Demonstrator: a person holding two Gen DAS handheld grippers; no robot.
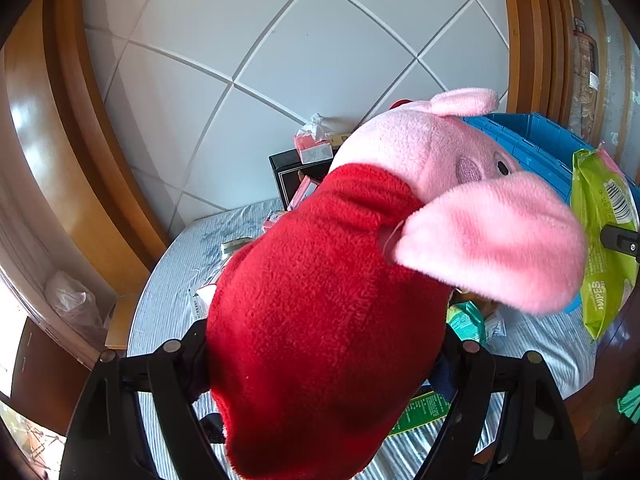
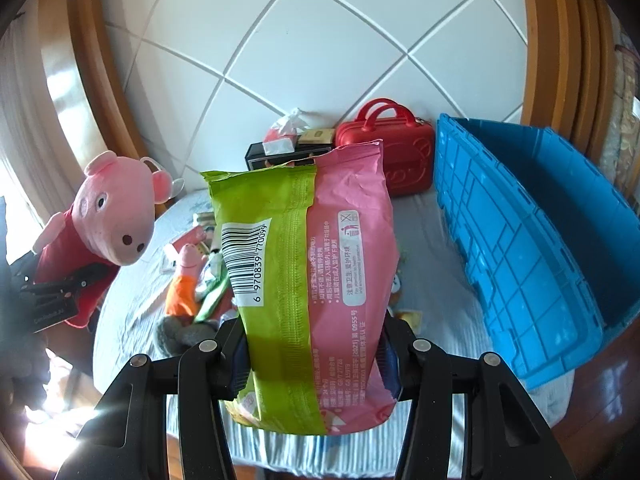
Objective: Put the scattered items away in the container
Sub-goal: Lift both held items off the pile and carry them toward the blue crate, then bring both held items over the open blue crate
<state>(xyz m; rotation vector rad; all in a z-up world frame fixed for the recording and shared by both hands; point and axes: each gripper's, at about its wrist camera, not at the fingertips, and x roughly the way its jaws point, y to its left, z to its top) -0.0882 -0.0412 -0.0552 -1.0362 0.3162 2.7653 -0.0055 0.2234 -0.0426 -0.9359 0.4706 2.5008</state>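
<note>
The left gripper (image 1: 324, 360) fingers clamp the pig plush (image 1: 320, 300); the right gripper (image 2: 316, 352) fingers clamp the wipes pack (image 2: 304, 264), both held above the desk (image 2: 440, 300). Either soft item could sag and slip, or snag the rim. The blue crate (image 2: 520, 248), right of frame, looks empty as far as visible.

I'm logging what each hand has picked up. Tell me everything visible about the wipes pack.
The wipes pack is a soft, crinkled plastic pouch, lime green on one side and pink on the other, with a crimped seam running lengthwise. It carries a white barcode label, printed Chinese text and a disposal symbol. The right hand-held gripper clamps its lower part between both fingers, holding it roughly upright above the striped cloth, left of the blue crate. From the left wrist it shows "WIPES" lettering.
</note>
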